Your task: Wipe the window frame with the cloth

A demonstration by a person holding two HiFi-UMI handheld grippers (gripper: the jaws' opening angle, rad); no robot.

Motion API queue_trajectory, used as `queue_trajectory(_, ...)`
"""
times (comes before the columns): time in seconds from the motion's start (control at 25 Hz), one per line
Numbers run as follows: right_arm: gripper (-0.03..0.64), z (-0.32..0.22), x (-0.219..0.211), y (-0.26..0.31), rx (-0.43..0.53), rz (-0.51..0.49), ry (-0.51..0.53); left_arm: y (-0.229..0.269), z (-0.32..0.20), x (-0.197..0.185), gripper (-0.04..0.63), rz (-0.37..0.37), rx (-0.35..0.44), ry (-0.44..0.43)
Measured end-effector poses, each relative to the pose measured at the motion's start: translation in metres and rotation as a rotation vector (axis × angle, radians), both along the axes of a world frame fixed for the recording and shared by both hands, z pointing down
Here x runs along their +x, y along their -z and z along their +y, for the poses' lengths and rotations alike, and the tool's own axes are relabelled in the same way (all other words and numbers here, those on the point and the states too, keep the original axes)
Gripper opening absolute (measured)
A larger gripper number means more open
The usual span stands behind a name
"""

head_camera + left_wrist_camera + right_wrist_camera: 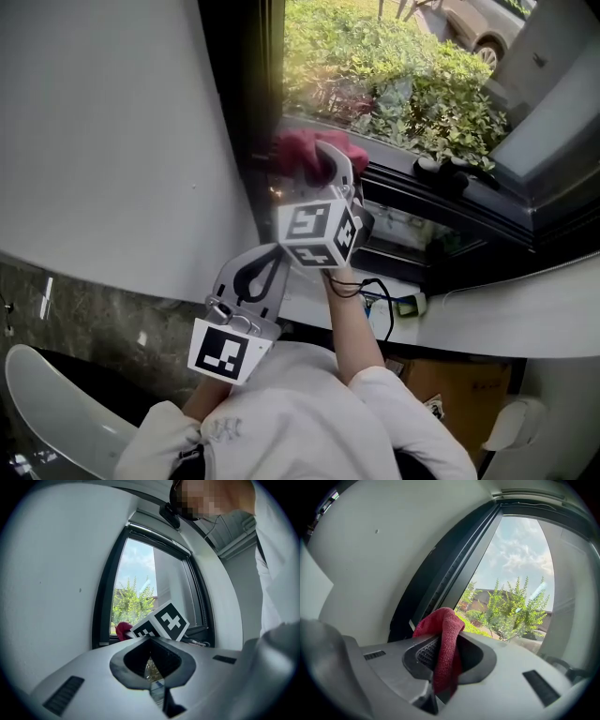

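Note:
A red cloth [443, 648] is pinched between the jaws of my right gripper [443, 665], which is shut on it. In the head view the cloth [305, 153] bunches at the lower left corner of the dark window frame [258, 112], and the right gripper [323, 173] points at that corner. Whether the cloth touches the frame [440, 576] I cannot tell. My left gripper [248, 281] is held lower and nearer my body, shut with nothing in it. From the left gripper [152, 681] view the cloth [123, 629] and the right gripper's marker cube [161, 623] show at the sill.
A white wall [112, 131] stands left of the frame. The dark sill track [450, 216] runs right, with a black cable [380, 300] and a small device [410, 305] on the white ledge [487, 319]. A brown box [459, 384] lies below. Bushes [394, 75] are outside.

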State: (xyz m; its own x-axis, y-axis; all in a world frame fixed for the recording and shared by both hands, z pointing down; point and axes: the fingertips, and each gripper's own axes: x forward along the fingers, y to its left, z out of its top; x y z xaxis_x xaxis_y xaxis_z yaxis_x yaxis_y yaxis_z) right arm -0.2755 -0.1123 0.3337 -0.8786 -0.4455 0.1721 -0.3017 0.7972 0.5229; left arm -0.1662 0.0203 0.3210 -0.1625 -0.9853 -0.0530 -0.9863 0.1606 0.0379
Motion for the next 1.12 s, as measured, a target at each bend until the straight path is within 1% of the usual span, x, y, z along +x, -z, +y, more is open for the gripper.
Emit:
queue_trajectory(0.68,0.067,-0.01,0.014,0.0,-0.021,-0.006,-0.008,0.003,-0.011,0.011,0.009,-0.01,-0.012,-0.03)
queue_trajectory(0.92,0.067,-0.014,0.02,0.0,-0.032,-0.013,-0.012,0.003,-0.016,0.015,0.008,0.0,-0.012,-0.044)
queue_trajectory(1.12,0.067,-0.018,0.026,0.002,-0.08,-0.053,-0.007,0.006,-0.021,0.022,0.008,0.009,-0.001,-0.072)
